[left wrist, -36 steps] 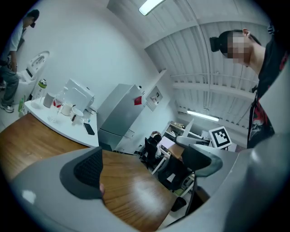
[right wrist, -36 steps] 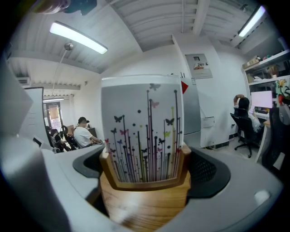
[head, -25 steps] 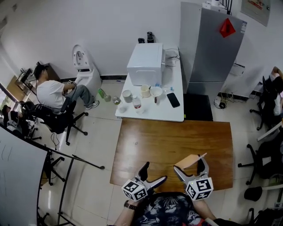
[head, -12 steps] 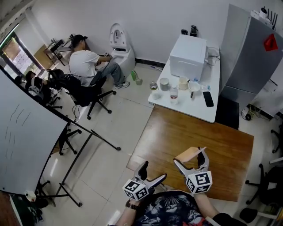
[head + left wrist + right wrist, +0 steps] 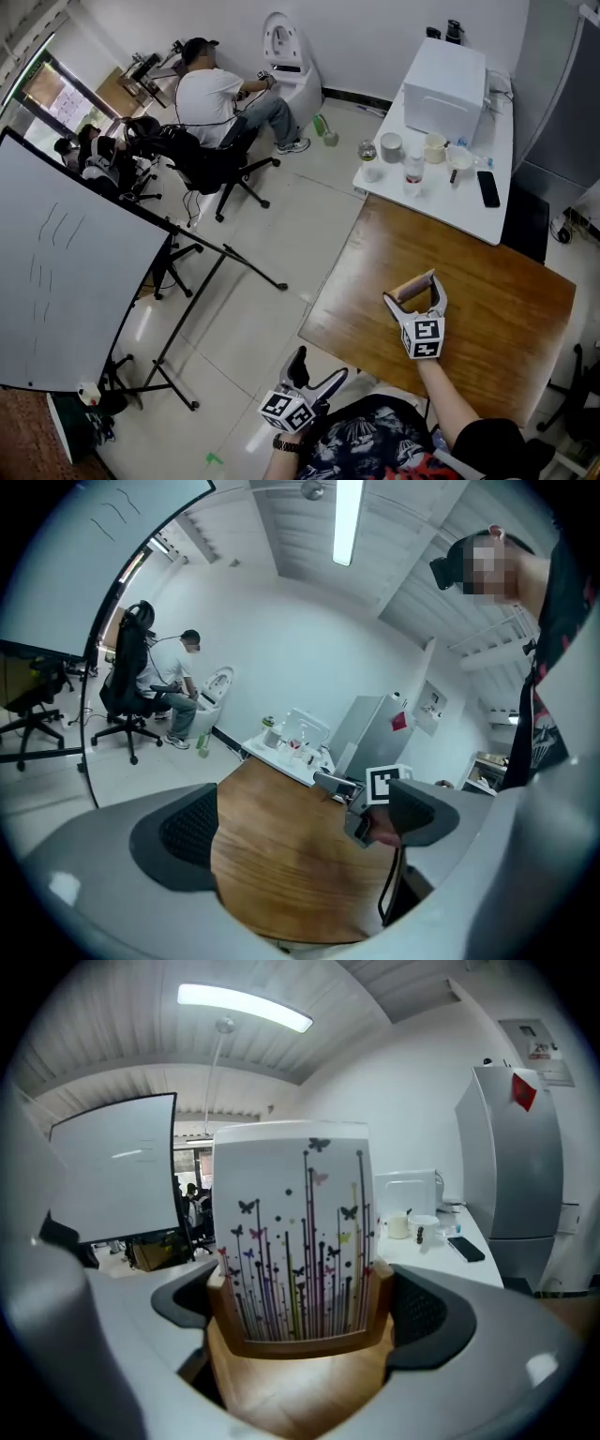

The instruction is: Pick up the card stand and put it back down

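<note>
1. The right gripper (image 5: 415,292) (image 5: 300,1312) is clamped on the card stand (image 5: 292,1241) (image 5: 412,286), its butterfly card upright.
2. The stand is over the wooden table (image 5: 487,309), left of its middle.
3. The left gripper (image 5: 319,367) (image 5: 300,822) hangs nearer, off the table's left corner, jaws apart, nothing between them.

The picture's edge cuts off the grey fridge (image 5: 565,103).

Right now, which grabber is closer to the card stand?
Right. The right gripper is shut on the card stand, its jaws on the wooden base. The left gripper is open, holding nothing, beyond the wooden table's near edge, apart from the stand.
</note>
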Demonstrator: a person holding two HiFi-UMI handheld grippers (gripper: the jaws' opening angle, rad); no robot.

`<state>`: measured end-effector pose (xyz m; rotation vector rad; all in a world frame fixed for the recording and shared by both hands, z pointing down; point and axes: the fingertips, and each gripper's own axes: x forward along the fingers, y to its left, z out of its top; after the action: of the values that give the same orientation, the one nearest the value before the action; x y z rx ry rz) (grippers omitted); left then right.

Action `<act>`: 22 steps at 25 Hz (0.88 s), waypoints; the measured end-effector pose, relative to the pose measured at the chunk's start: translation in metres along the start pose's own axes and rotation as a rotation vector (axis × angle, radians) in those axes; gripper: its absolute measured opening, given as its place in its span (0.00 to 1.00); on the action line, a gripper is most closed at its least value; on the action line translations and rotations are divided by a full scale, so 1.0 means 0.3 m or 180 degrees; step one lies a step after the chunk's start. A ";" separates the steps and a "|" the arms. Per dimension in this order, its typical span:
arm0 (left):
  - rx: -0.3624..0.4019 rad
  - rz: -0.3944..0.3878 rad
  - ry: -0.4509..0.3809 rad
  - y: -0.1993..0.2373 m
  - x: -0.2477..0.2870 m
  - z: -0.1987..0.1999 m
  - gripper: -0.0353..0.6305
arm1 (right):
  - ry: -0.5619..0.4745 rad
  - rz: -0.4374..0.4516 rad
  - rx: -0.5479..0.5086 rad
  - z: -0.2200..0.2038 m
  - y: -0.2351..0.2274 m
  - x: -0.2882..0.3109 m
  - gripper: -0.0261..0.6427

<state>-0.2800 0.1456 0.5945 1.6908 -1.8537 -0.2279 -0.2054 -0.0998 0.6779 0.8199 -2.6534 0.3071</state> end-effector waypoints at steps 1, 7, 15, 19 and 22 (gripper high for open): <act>-0.0023 0.0057 0.0006 0.015 -0.013 -0.008 0.92 | 0.0022 -0.0073 -0.0003 -0.031 -0.019 0.044 0.85; -0.0082 0.0269 0.0047 0.089 -0.047 -0.042 0.92 | 0.0289 -0.0374 0.0010 -0.241 -0.100 0.290 0.85; -0.0049 0.0360 0.0045 0.145 -0.014 -0.011 0.92 | 0.0586 -0.0519 -0.0038 -0.411 -0.142 0.447 0.85; -0.0061 0.0316 0.0106 0.138 0.030 0.012 0.92 | 0.0613 -0.0534 0.0007 -0.430 -0.143 0.463 0.85; -0.0020 0.0195 0.0088 0.116 0.072 0.029 0.92 | 0.0705 -0.0486 0.0024 -0.434 -0.140 0.478 0.85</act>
<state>-0.3139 0.1286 0.6122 1.6223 -1.8793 -0.1839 -0.2581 -0.1666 0.8569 0.9276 -2.3718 0.3469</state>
